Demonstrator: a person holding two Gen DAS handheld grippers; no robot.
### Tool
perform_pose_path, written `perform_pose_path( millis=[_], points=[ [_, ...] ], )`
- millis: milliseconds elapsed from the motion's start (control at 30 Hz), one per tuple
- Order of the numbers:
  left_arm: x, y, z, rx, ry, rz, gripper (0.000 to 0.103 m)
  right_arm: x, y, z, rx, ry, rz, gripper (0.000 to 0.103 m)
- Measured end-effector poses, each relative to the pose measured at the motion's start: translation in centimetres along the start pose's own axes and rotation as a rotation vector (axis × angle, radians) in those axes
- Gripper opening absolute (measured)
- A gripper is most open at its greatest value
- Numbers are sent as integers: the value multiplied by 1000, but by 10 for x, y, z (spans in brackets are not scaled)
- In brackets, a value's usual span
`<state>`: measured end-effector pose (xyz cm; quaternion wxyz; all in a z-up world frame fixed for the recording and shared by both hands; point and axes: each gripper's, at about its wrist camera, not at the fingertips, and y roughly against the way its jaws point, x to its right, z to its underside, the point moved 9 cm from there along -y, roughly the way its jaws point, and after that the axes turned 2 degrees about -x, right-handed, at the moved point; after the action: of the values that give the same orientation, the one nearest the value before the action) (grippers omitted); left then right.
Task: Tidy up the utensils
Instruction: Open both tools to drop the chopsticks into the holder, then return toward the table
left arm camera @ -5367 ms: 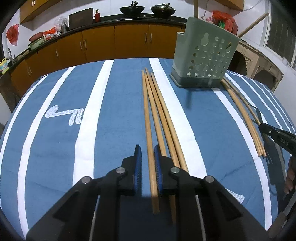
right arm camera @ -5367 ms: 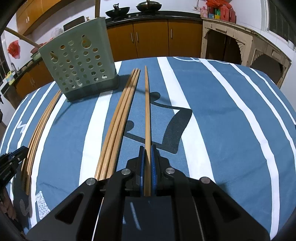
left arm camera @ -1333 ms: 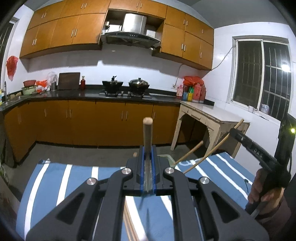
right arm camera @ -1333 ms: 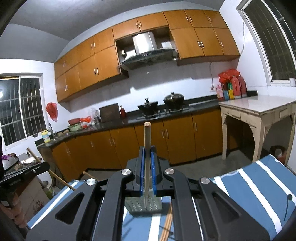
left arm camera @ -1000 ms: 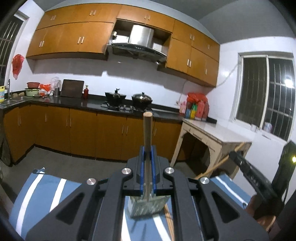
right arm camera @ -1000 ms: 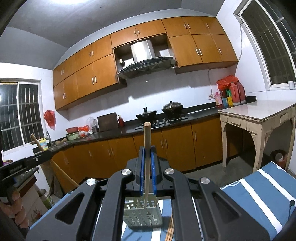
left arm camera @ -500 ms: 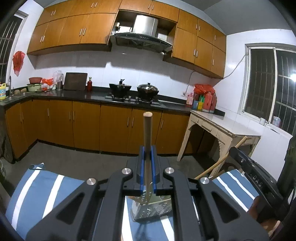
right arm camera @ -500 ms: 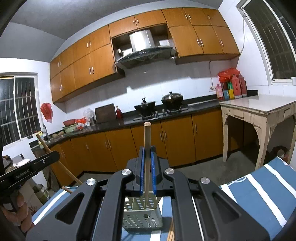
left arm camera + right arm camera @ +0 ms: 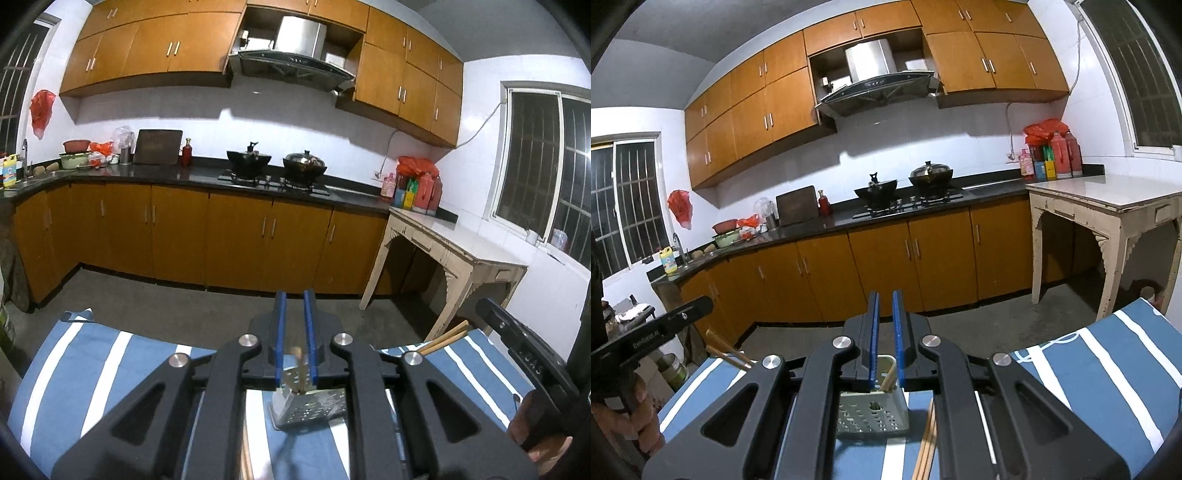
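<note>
Above the perforated holder, I hold the left gripper and right gripper parted and empty; chopsticks stand inside the holder.

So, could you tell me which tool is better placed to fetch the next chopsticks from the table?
Probably the right tool: it is open, and loose chopsticks lie in clear view just below it, beside the holder.

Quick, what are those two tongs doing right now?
Left tongs: open, holding nothing.
Right tongs: open, holding nothing.
</note>
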<state>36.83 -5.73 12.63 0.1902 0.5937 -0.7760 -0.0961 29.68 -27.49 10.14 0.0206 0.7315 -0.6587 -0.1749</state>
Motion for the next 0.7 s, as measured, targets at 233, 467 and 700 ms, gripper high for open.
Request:
perform_pose_path(
  millis=[233, 467, 700],
  points=[
    [-18, 44, 8, 34, 13, -17, 18, 13, 31, 14, -14, -15, 24, 9],
    [-46, 69, 60, -11, 11, -69, 20, 29, 29, 78, -157, -24, 57, 9],
    [-78, 54, 135, -139, -5, -131, 21, 40, 5, 159, -356, -53, 77, 9]
  ],
)
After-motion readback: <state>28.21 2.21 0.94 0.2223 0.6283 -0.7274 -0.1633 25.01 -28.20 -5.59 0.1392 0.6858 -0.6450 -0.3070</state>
